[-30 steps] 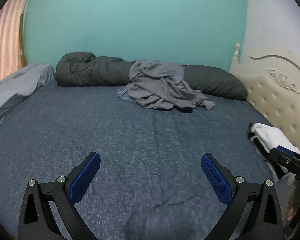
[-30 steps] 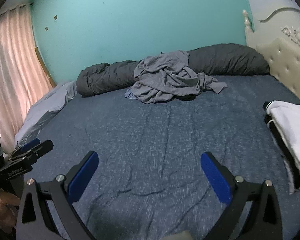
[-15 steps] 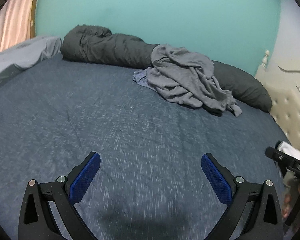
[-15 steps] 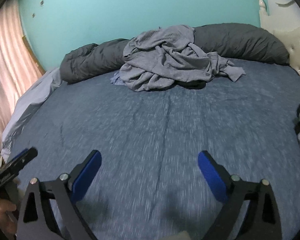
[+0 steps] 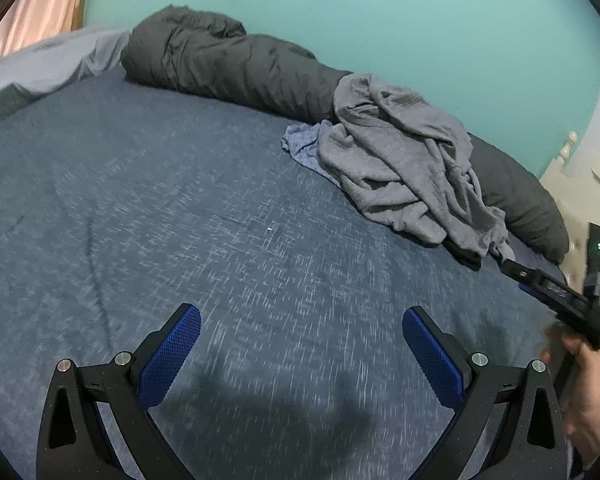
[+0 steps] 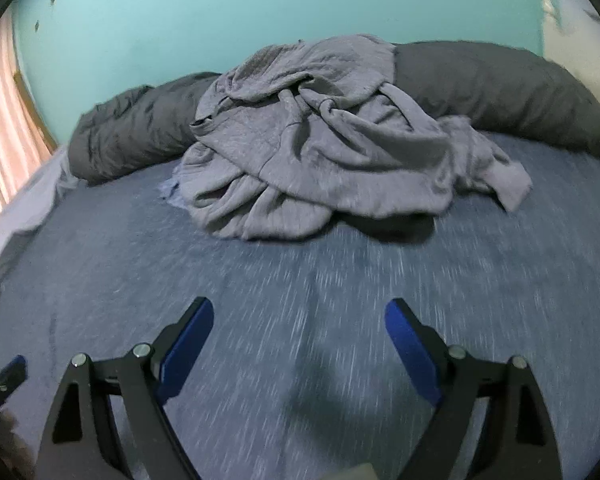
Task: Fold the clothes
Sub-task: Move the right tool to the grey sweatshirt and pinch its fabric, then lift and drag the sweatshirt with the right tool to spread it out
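A crumpled grey garment (image 5: 404,160) (image 6: 324,152) lies heaped at the far side of the blue bed (image 5: 180,208) (image 6: 300,288), partly over a dark grey rolled duvet (image 5: 228,64) (image 6: 500,84). A light blue cloth (image 5: 300,144) pokes out from under its left edge. My left gripper (image 5: 300,344) hovers open over bare sheet, well short of the heap. My right gripper (image 6: 300,336) is open too, closer to the garment and facing it. In the left wrist view the right gripper's tool and the hand holding it show at the right edge (image 5: 556,300).
A turquoise wall (image 6: 220,8) runs behind the bed. A cream padded headboard (image 5: 588,184) stands at the right. Pink curtains (image 6: 4,112) hang at the left, with a pale grey sheet (image 5: 48,60) bunched at that end of the bed.
Both grippers have moved forward across the bed toward the grey heap, which now looks much larger. The folded white stack at the right has left both views.
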{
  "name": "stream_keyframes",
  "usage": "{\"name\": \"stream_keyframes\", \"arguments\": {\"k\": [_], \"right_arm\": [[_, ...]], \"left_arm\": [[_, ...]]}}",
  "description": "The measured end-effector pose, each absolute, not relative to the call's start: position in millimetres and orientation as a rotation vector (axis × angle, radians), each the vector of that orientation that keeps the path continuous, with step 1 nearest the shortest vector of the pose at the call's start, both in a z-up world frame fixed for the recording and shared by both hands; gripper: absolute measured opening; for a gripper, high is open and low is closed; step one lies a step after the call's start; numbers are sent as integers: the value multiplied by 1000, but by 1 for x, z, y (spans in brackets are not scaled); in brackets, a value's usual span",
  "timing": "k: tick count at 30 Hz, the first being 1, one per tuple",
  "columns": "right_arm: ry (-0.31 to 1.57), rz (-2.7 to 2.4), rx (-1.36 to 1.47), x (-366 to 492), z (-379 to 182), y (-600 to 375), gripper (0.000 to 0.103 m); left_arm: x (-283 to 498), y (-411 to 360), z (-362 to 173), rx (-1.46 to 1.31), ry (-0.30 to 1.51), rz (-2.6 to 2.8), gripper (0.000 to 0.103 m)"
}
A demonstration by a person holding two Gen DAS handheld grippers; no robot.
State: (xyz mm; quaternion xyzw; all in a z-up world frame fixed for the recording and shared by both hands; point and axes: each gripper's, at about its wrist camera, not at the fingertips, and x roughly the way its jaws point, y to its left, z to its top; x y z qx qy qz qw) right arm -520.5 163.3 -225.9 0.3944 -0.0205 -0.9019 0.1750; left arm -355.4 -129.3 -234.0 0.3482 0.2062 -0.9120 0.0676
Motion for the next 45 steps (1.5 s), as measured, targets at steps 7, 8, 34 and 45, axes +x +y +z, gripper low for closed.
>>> {"name": "stream_keyframes", "arguments": {"k": [7,8,34,45], "right_arm": [[31,-2566,1103,-595,-244,130,89],[42,-2568,1103,-606,-248,125,89],[244,-2536,939,-596,-222,100,2],[146,-2288,951,-439,-196,111,2]], "left_arm": [[-383,-141,-252,1055,626,-2746,103],[-387,-142,-255,1056,627,-2745,103],[-348,-160,-254,1048,640,-2751,103],[-255,-162,-248,1108,630,-2721,103]]}}
